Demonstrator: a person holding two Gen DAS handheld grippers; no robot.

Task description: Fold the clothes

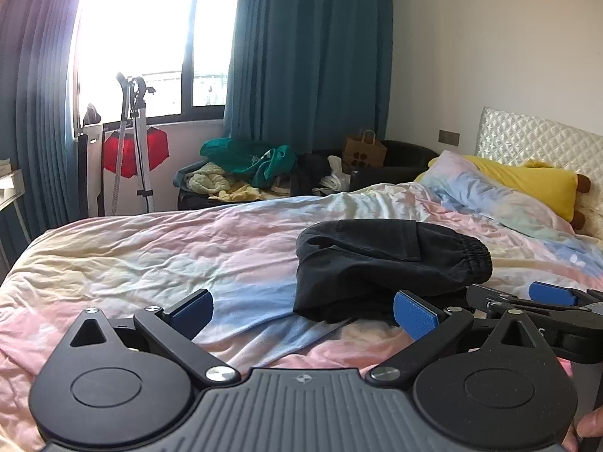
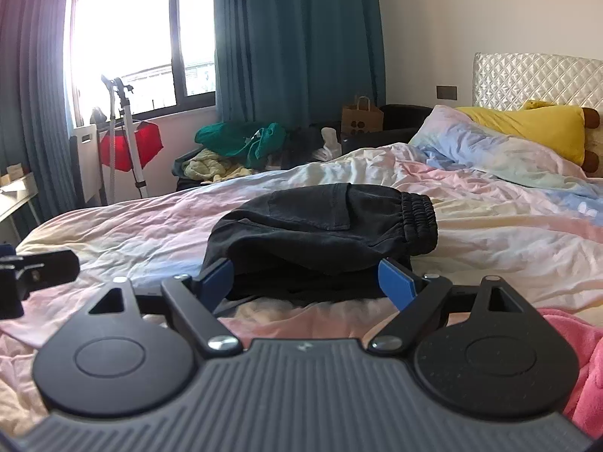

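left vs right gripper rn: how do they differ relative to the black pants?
The left gripper sits left of the black pants, with mostly bare sheet between its fingers; only its right finger is near the hem. The right gripper faces the pants squarely, its fingers bracketing the near edge. Shared: both are open, low over the bed, holding nothing.

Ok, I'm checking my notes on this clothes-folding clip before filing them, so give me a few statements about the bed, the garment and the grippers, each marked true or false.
1. The black garment lies on the bed. True.
2. The right gripper is clamped shut on nothing. False: its jaws stand wide, flanking the garment's near edge.
3. The left gripper is open. True.
4. The curtains are red. False: they are teal.
5. A yellow pillow lies near the headboard. True.
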